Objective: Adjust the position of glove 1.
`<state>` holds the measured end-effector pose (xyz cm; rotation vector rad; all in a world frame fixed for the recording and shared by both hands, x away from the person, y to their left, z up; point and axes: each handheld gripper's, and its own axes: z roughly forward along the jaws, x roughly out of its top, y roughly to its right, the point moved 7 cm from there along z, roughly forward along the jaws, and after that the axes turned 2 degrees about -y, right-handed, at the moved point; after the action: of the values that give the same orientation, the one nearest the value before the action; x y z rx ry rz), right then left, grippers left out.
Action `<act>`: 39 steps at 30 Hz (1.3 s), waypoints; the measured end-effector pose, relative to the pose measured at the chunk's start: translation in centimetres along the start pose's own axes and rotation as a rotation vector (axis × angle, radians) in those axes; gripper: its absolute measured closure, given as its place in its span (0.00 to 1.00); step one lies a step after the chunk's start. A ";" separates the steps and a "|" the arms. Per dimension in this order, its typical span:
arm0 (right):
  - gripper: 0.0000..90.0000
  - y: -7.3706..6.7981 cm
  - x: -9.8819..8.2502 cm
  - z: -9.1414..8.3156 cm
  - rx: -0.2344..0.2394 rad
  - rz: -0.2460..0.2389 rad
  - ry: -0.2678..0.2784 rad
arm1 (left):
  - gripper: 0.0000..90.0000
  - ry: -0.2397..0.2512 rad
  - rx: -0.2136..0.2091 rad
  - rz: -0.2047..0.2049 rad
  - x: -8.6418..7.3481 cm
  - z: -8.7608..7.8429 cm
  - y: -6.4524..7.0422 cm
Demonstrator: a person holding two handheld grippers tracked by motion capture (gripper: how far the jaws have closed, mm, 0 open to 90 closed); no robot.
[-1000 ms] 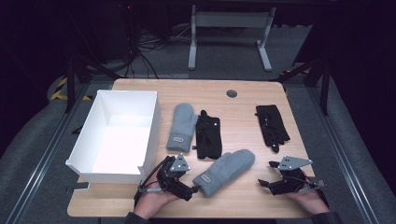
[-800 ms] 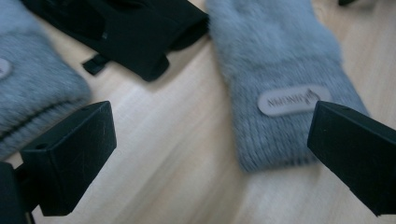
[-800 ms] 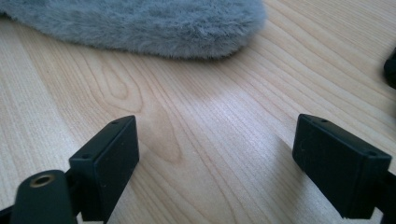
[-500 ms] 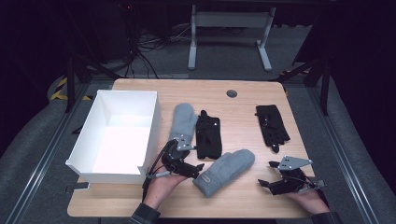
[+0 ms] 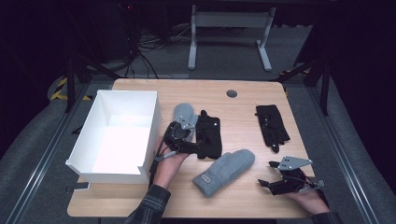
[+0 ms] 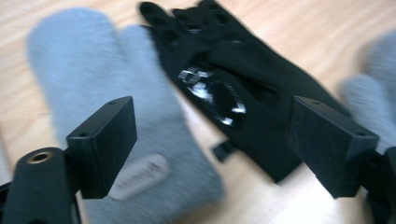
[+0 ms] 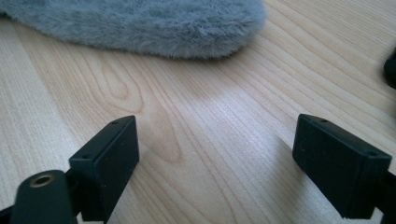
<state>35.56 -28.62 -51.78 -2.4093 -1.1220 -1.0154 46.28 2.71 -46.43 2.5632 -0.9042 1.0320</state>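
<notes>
Left tool: held wide apart, empty, above the cuff ends of two gloves; in the left gripper view its jaws straddle both.
Grey mitten: lies flat on the counter just beside the white box, its long axis running away from the person, cuff and label nearest the tool.
Black glove: lies alongside the mitten, touching it, fingers pointing away; it is seen under the tool's other jaw.
Key relation: the seam between mitten and glove lies straight ahead between the jaws, so it cannot be told which of the two is meant; a small shift sideways would be needed to take one cuff alone.
Right tool: held wide apart, empty, low over bare counter at the near right edge.
Second grey mitten: lies slanted between the two tools, its rounded tip seen ahead of the right tool, apart from it.
Second black glove: lies farther off on the right, nearer the right hand.
Nearer hand: the left, judged for the paired gloves.
</notes>
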 end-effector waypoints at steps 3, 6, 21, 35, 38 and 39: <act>0.16 0.0 0.0 0.0 0.000 0.000 0.000 | 0.26 0.006 0.038 -0.018 0.5 0.5 -1.2; 0.16 0.0 0.0 0.0 0.000 0.000 0.000 | 0.28 -0.003 0.069 -0.046 0.8 1.1 -2.5; 0.16 0.0 0.0 0.0 0.000 0.001 0.000 | 0.35 -0.088 0.119 -0.142 0.1 4.2 -4.8; 0.16 0.0 0.0 0.0 -0.001 0.001 0.000 | 0.75 -0.088 0.083 -0.189 -0.6 4.8 -4.9; 0.16 0.0 0.0 0.0 -0.001 0.003 0.000 | 0.83 -0.090 0.091 -0.184 -0.5 4.6 -4.9; 0.16 0.0 0.0 0.0 -0.002 0.002 0.000 | 0.85 -0.087 0.094 -0.181 -0.5 4.6 -4.8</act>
<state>35.57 -28.60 -51.79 -2.4109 -1.1192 -1.0165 51.51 4.76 -49.98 2.7268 -0.6421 0.9388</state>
